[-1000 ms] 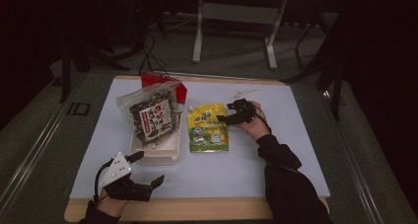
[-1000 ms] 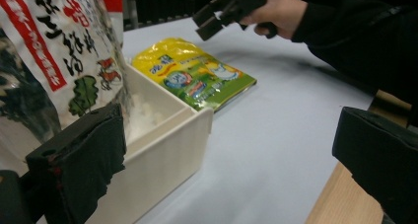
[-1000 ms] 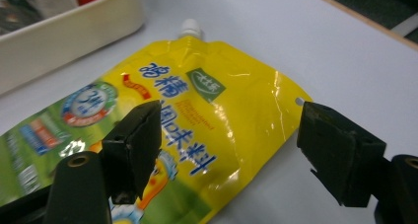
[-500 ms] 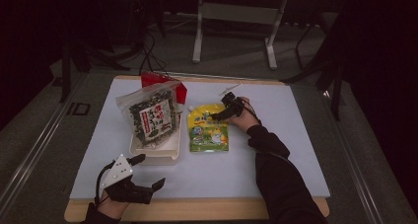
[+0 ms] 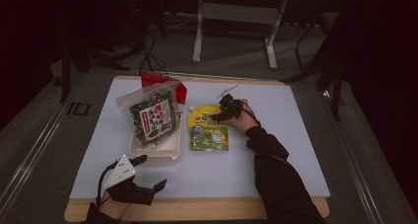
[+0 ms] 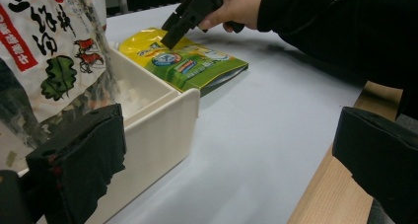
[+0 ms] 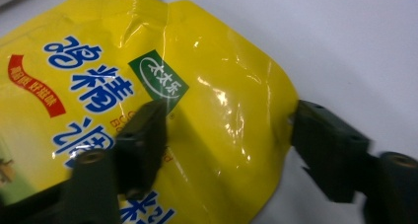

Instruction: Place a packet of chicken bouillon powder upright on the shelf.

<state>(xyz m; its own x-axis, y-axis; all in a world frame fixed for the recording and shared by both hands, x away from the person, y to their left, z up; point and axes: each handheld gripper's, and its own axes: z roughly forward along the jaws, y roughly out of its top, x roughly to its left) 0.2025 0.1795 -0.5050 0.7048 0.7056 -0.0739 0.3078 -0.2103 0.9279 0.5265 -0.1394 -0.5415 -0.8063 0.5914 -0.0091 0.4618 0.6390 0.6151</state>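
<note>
right gripper [image 5: 215, 116] now lower, closing jaws astride yellow pouch [image 5: 209, 130] edge

Overall light: dim in the high view; room behind the table [image 5: 296, 135] nearly black.
Brightest area: the pale tabletop, lit from above.
Shadows: a soft one beside the sleeve [image 6: 315, 21] in the left gripper view.
Glare: white glints on the creased yellow pouch [image 7: 222, 100].
Blur: near black pads [image 6: 79, 165] soft in both gripper views; high view grainy.
</note>
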